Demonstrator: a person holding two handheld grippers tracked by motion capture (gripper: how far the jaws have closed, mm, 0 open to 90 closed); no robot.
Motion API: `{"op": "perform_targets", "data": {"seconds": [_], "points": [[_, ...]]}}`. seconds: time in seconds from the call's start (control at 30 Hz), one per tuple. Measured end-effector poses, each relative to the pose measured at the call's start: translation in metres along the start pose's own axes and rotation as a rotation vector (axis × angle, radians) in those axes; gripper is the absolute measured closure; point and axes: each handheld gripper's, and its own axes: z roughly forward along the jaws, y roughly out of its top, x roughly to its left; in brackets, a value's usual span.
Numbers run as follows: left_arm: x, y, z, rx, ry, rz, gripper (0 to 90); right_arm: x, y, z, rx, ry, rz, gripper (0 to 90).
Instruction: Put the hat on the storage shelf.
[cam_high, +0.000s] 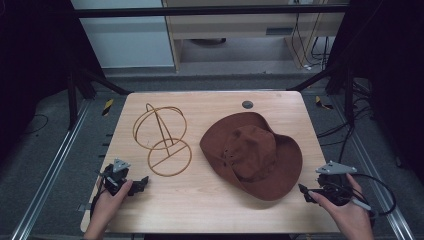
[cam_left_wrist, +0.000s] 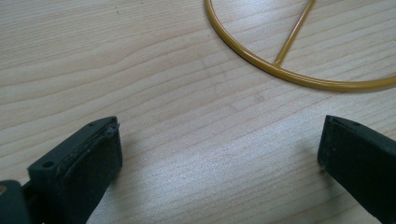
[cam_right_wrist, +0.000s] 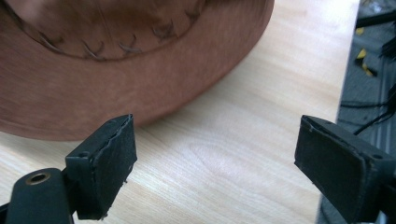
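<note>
Pale wood grain runs across the surface (cam_high: 200, 200), and down at the near edge both hands are parked low, one at each corner. Left tongs (cam_high: 141, 184) sit at the near left, jaws spread wide with nothing between them but bare wood; in the left gripper view the gold ring of the stand (cam_left_wrist: 299, 77) curves just ahead, so the aim looks set on that base. Right tongs (cam_high: 303, 189) rest at the near right, equally wide open and empty, and the right gripper view has the hat (cam_right_wrist: 116, 60) brim looming close in front of the jaws, not yet touched. That pairing reads like a plan: one tool to steady the wire stand, the other to lift the hat by its brim.

Moving up the surface, the brown hat (cam_high: 252, 155) lies crown-up and tilted slightly, right of centre, its near brim within easy reach of the right hand. Left of it, apart from it, stands the gold wire stand (cam_high: 162, 137), a flat ring on the wood with a stem rising to a globe of hoops, shaped to carry a crown. My guess is the hat belongs on top of it. A small dark grommet (cam_high: 247, 104) sits near the far edge, and beyond that a dark frame, cables and a pale cabinet.
</note>
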Motion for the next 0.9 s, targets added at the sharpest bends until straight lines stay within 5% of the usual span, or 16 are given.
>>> {"op": "perform_targets", "data": {"seconds": [0.23, 0.4, 0.9], "points": [[0.000, 0.000, 0.000, 0.000, -0.002, 0.003, 0.0, 0.008, 0.037, -0.015, 0.010, 0.012, -0.114, 18.4], [0.000, 0.000, 0.000, 0.000, -0.003, 0.002, 0.0, 0.013, 0.060, -0.011, 0.053, 0.041, -0.141, 14.9], [0.000, 0.000, 0.000, 0.000, -0.004, 0.003, 0.0, 0.039, 0.132, 0.012, 0.162, 0.111, -0.318, 9.6]]}}
